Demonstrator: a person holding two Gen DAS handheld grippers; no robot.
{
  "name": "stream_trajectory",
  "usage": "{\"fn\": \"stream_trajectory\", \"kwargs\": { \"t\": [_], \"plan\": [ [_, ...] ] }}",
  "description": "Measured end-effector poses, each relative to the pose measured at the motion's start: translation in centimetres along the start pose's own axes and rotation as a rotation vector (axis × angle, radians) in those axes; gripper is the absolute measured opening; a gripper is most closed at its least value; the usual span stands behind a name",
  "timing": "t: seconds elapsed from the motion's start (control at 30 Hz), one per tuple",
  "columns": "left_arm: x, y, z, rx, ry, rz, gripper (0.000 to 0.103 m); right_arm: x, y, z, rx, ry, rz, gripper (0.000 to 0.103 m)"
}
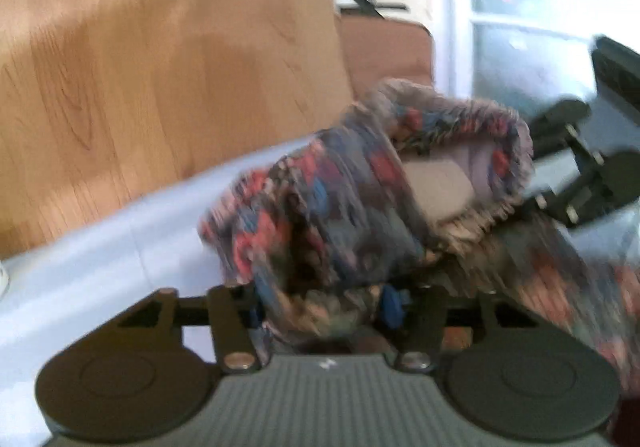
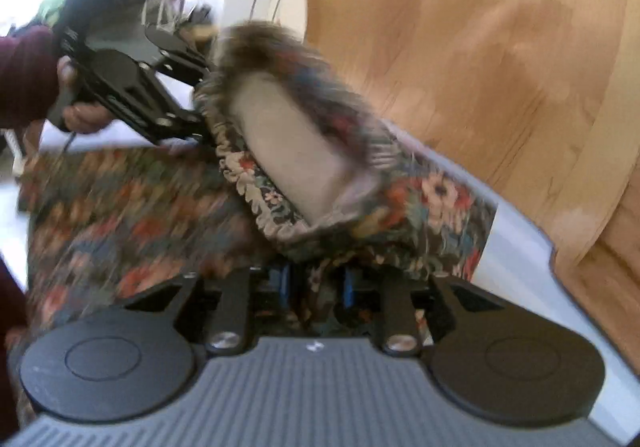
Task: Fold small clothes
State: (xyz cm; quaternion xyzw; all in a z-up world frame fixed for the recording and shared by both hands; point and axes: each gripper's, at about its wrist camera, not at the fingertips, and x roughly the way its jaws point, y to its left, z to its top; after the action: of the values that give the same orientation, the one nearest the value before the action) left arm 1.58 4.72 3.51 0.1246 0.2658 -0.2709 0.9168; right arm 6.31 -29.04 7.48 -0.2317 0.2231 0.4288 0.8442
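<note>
A small floral garment (image 1: 360, 199) with a ruffled elastic waistband and pale lining hangs stretched between both grippers above a white table (image 1: 100, 247). My left gripper (image 1: 326, 307) is shut on one side of the waistband. My right gripper (image 2: 316, 291) is shut on the other side of the garment (image 2: 160, 207). Each gripper shows in the other's view: the right one (image 1: 532, 151) at the cloth's far right, the left one (image 2: 200, 107) at upper left, held by a hand. The waistband gapes open between them. Both views are motion-blurred.
The white table's edge (image 2: 520, 247) runs diagonally, with wooden floor (image 1: 160, 47) beyond it. A brown chair seat (image 1: 384, 47) and a white-framed glass door (image 1: 540, 7) lie behind. The person's dark red sleeve (image 2: 24, 79) is at the left.
</note>
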Motion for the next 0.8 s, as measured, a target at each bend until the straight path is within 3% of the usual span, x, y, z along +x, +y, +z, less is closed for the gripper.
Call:
{"fn": "stream_trajectory", "kwargs": {
  "t": [0.13, 0.23, 0.3, 0.4, 0.5, 0.57, 0.63, 0.77, 0.8],
  "plan": [
    [-4.4, 0.3, -2.2, -0.053, -0.023, -0.031, 0.081, -3.9, -0.3, -1.0, 0.079, 0.003, 0.032, 0.041],
    [-8.0, 2.6, -2.9, -0.147, -0.101, 0.0, 0.086, -7.0, -0.7, -1.7, 0.115, -0.026, 0.011, 0.043],
    [-9.1, 4.9, -2.6, -0.264, -0.131, 0.01, 0.088, -8.0, -1.3, -1.5, 0.172, -0.067, 0.005, 0.043],
    [-8.5, 8.4, -1.1, -0.471, -0.143, -0.031, 0.088, -8.6, -2.9, -0.9, 0.287, -0.165, 0.003, 0.043],
    [-4.6, 9.8, 1.6, -0.609, -0.144, -0.093, 0.084, -6.3, -4.0, 0.5, 0.412, -0.253, -0.01, 0.043],
    [-2.1, 9.2, 2.9, -0.579, -0.12, -0.092, 0.076, -4.8, -3.9, 0.9, 0.452, -0.281, -0.013, 0.043],
    [0.8, 7.9, 3.6, -0.526, -0.027, -0.084, 0.062, -3.3, -3.5, 1.5, 0.435, -0.271, -0.011, 0.043],
    [4.8, 6.4, 3.8, -0.461, 0.099, -0.08, 0.063, -3.0, -3.8, 1.5, 0.411, -0.228, 0.047, 0.043],
    [4.9, 6.2, 3.9, -0.446, 0.098, -0.076, 0.07, -3.8, -4.2, 1.3, 0.42, -0.25, 0.067, 0.043]
  ]
}}
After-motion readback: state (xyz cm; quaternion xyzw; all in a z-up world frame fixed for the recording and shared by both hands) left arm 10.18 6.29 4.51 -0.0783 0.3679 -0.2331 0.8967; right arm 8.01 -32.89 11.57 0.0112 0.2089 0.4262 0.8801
